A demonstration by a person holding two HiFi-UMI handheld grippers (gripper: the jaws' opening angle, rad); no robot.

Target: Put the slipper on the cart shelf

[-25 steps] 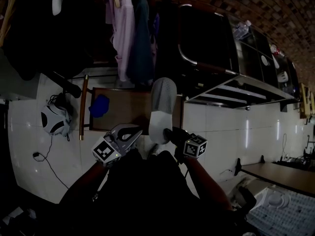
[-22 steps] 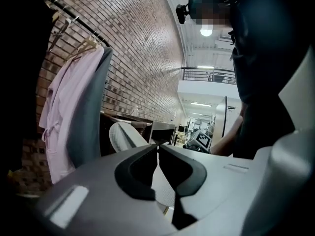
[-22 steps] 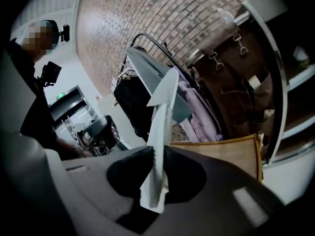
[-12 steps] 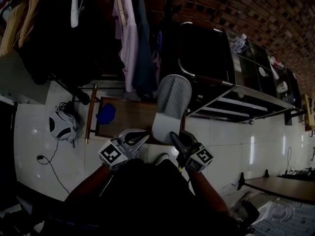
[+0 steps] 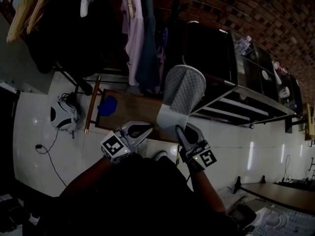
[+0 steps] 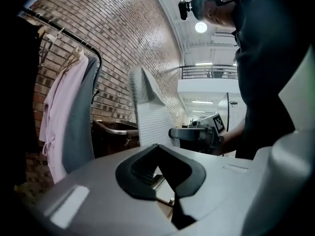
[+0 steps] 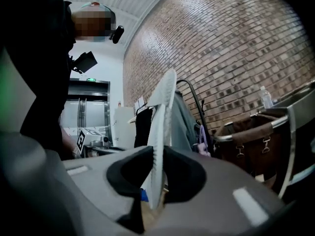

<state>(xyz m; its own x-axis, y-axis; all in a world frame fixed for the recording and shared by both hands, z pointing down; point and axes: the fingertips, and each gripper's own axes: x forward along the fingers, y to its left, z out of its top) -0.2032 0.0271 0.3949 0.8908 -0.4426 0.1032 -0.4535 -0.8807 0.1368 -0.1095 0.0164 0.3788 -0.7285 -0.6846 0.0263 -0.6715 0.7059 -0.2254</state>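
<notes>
Head view: the right gripper (image 5: 180,130), at lower centre, clamps the lower end of a pale grey slipper (image 5: 183,93), which stands upright in the air with its rounded textured end uppermost. The slipper sits at the centre of the frame, above a brown wooden surface (image 5: 130,113) bearing a blue object (image 5: 107,106) at its left, and just left of a dark cart (image 5: 209,53) with metal shelves (image 5: 236,104) in the upper right. The left gripper (image 5: 146,130) lies just left of the right one, apart from the slipper. Right gripper view: both dark pads press on the slipper's thin sole edge (image 7: 160,132). Left gripper view: the jaws meet at their tips with nothing between them. Garments on a rack (image 5: 135,33) fill the upper left, before a brick wall (image 5: 256,9).
</notes>
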